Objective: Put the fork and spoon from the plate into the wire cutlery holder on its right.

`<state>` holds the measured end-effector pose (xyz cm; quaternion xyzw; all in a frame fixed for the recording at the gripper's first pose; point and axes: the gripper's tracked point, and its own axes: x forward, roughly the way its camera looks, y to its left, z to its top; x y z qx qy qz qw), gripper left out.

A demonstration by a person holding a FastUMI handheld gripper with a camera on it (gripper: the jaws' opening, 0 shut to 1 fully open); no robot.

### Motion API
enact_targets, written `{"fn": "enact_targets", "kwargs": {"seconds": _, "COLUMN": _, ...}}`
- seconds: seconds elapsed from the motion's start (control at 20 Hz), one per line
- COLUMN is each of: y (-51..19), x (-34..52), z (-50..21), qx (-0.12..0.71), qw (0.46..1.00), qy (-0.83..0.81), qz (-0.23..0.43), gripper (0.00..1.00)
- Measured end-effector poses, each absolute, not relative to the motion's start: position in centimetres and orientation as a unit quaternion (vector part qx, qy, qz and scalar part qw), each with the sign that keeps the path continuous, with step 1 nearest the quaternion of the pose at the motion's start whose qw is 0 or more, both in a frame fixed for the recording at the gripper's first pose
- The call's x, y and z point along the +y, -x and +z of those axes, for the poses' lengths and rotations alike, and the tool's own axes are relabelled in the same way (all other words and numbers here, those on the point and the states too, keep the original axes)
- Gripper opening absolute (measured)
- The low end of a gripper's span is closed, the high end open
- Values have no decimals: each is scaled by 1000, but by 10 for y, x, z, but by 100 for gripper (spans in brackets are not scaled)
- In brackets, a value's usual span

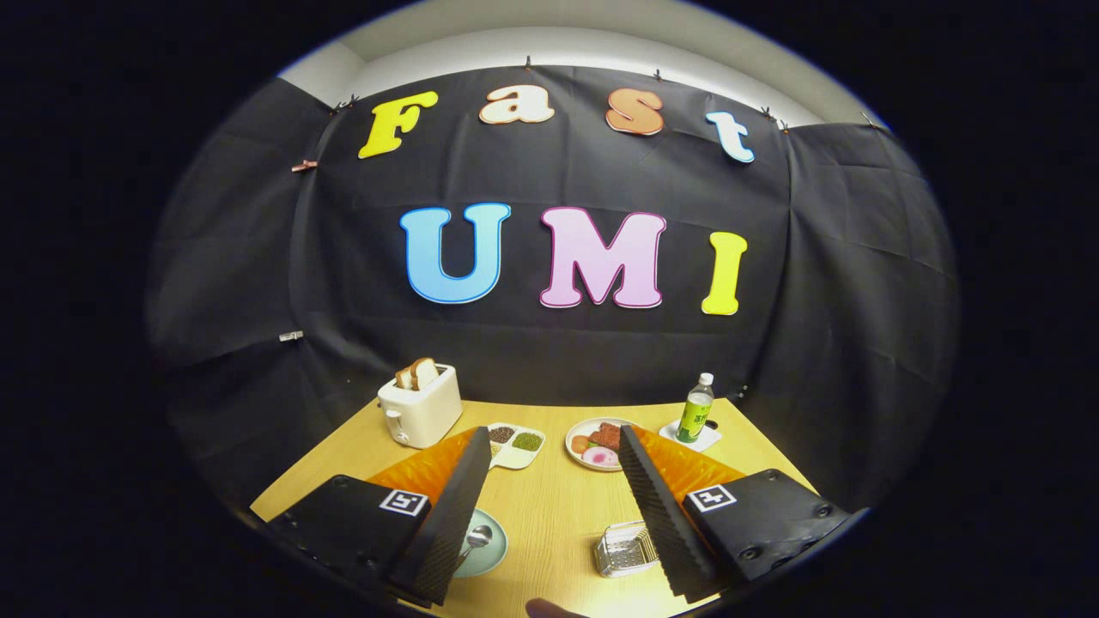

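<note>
Gripper view, fingers (549, 468) spread, spoon (475, 541) on plate (491, 554) beside left finger, holder (624, 549) by right

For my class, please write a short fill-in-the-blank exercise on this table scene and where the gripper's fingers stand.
1. The gripper is ____, its fingers spread with bare table between them.
2. The spoon lies on the ____ beside one finger.
3. The wire cutlery holder sits beside the other ____.
4. Slices of bread stand in the ____ beyond the fingers.

Missing words: open; plate; finger; toaster
</note>
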<state>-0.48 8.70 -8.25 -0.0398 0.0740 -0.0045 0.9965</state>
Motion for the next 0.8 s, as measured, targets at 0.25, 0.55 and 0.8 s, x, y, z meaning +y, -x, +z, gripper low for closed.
{"fn": "enact_targets", "kwargs": {"seconds": 0.25, "y": -1, "x": 126, "z": -137, "qx": 149, "qw": 987, "qy": 28, "qz": 47, "gripper": 94}}
{"fn": "enact_targets", "kwargs": {"seconds": 0.55, "y": -2, "x": 154, "z": -232, "qx": 286, "qw": 956, "qy": 13, "qz": 71, "gripper": 94}}
{"fn": "enact_targets", "kwargs": {"seconds": 0.8, "y": 8, "x": 175, "z": -312, "qx": 404, "qw": 911, "qy": 7, "qz": 82, "gripper": 96}}
